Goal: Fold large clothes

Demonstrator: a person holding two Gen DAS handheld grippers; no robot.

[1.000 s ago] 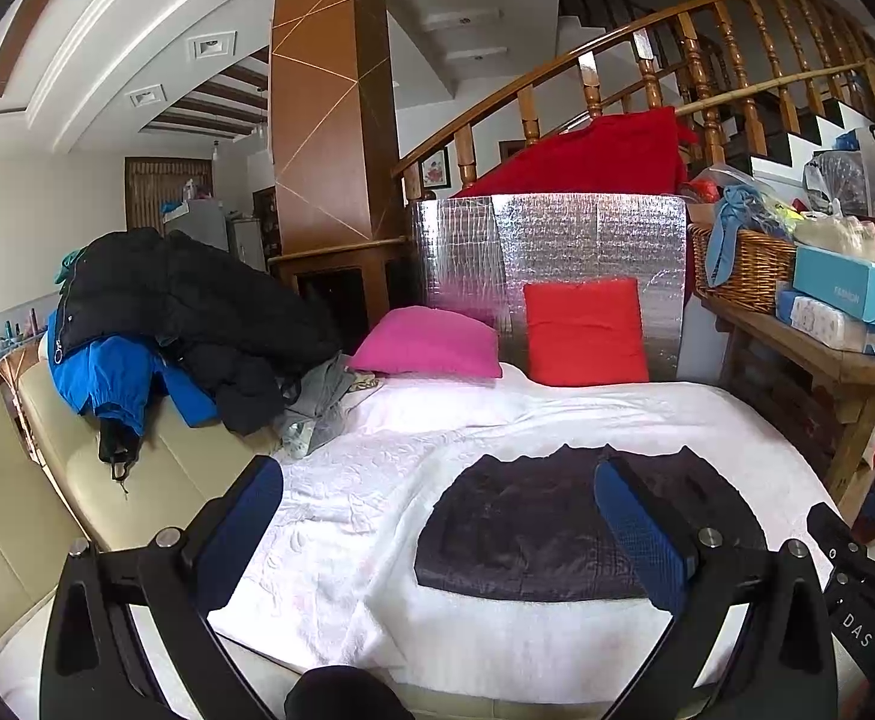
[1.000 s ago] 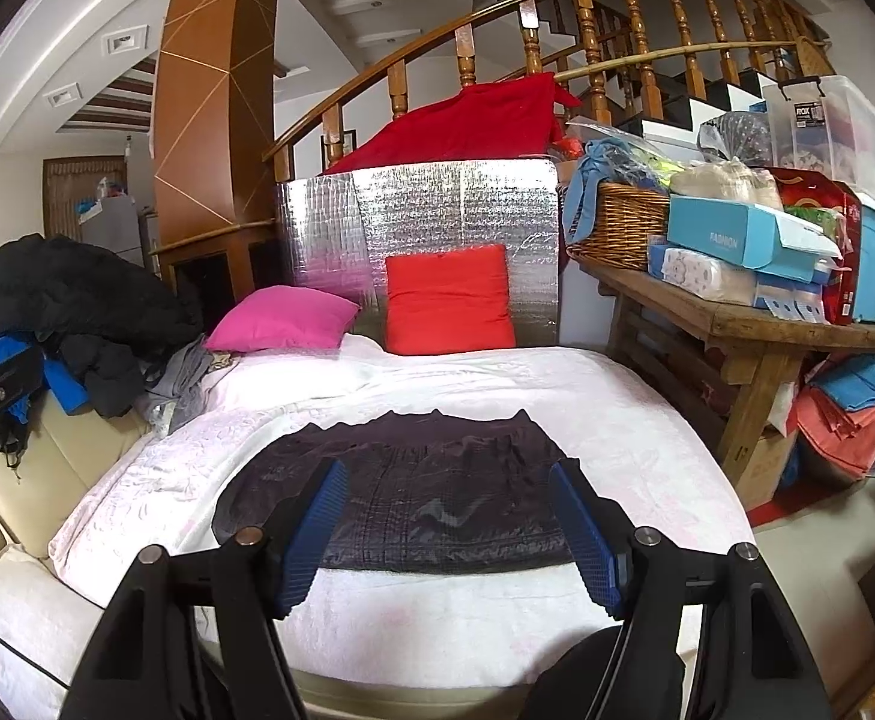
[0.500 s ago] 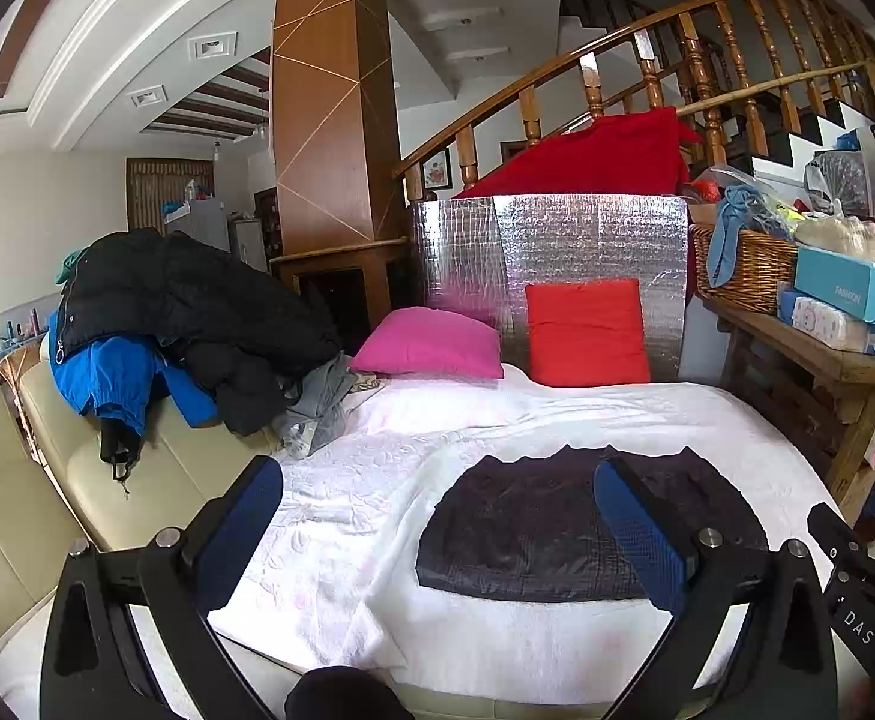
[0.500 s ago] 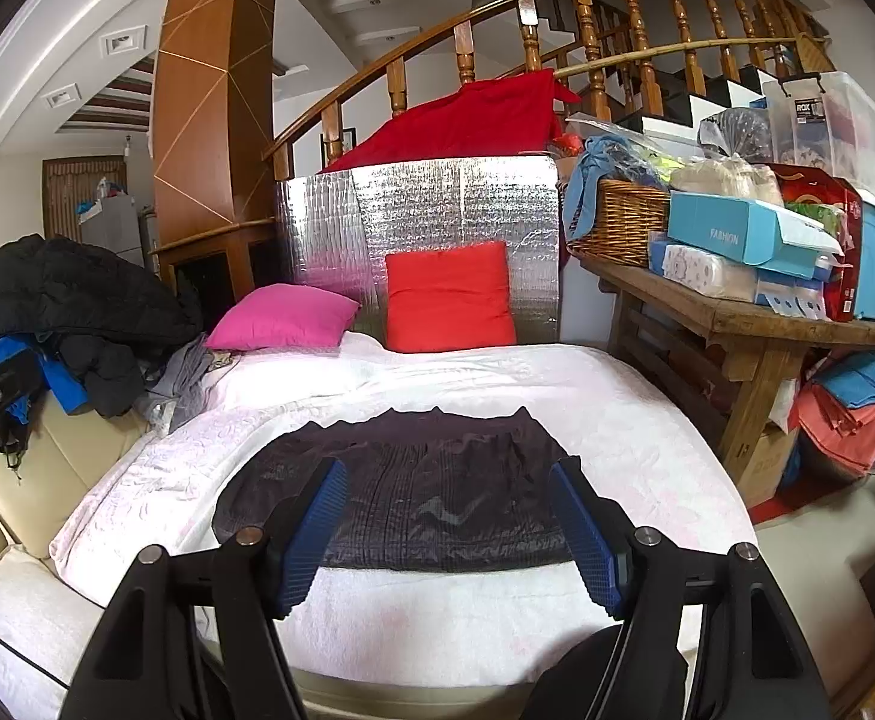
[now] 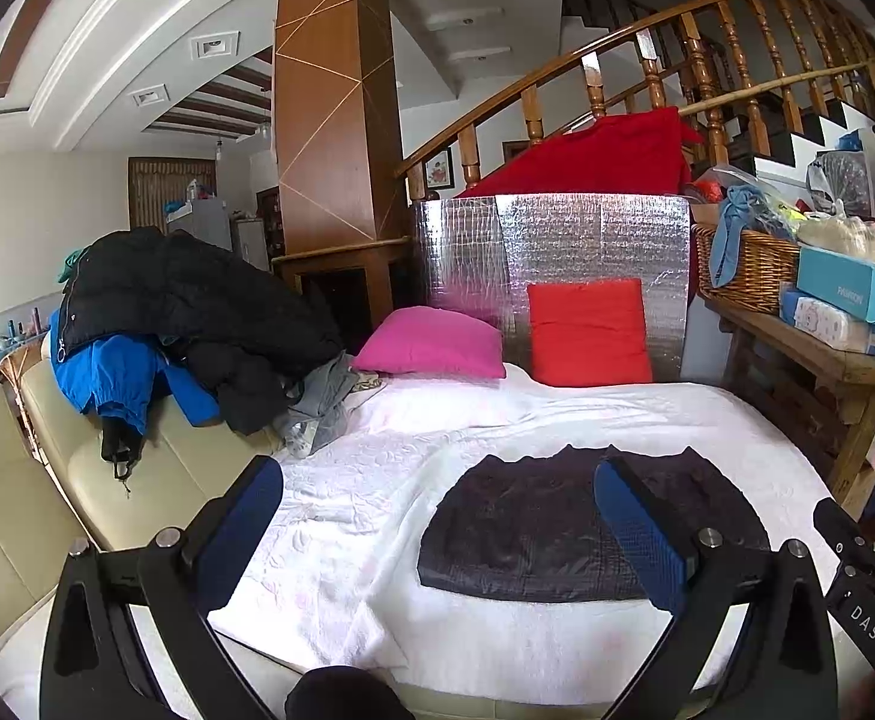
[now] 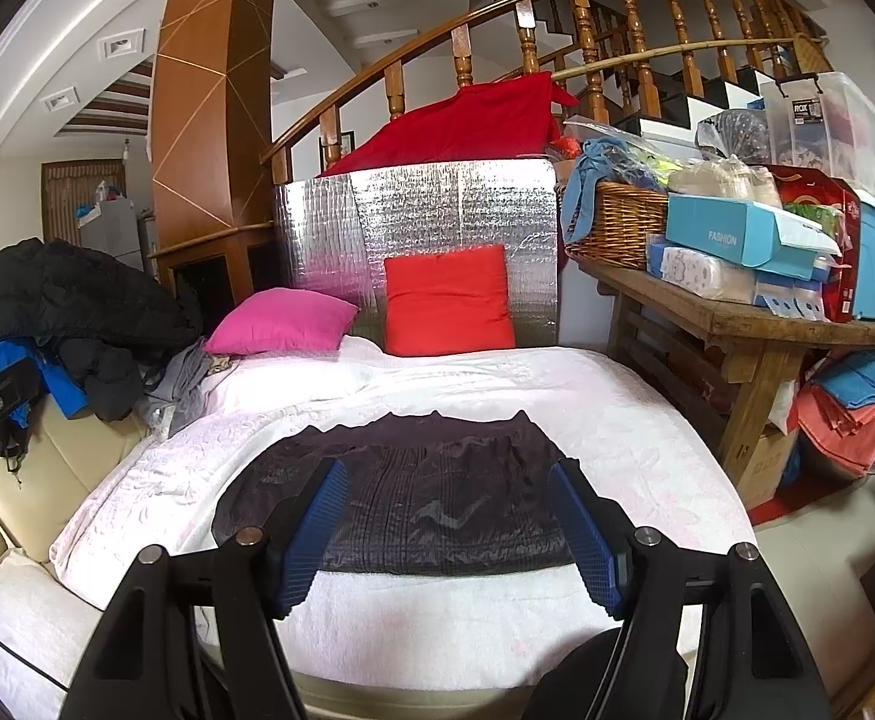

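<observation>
Dark, thin-looking fabric: the folded garment (image 5: 563, 531) lies flat on the white bedspread (image 5: 341, 516), a compact rectangle with a scalloped far edge.

Left wrist view: the left gripper (image 5: 437, 528) hovers above the near edge of the bed, jaws wide, holding nothing. The garment sits ahead of the jaws and off toward the right finger, which overlaps it in the picture; contact cannot be confirmed. The left finger hangs over bare bedspread. Risk: a straight descent from here would likely pinch bedspread along with, or instead of, the garment, dragging the cover and disturbing the fold.

Right wrist view: the right gripper (image 6: 449, 525) is likewise empty with jaws wide. The garment (image 6: 419, 504) lies ahead, centred between the two fingers, its near edge just beyond the tips. Risk: the cloth appears light and slippery; a grip on the top layer alone could peel the fold open. A pile of jackets (image 6: 71, 312) lies well beyond the left finger; the wooden table (image 6: 755, 324) stands beyond the right finger, a possible snag on a wide swing.
</observation>
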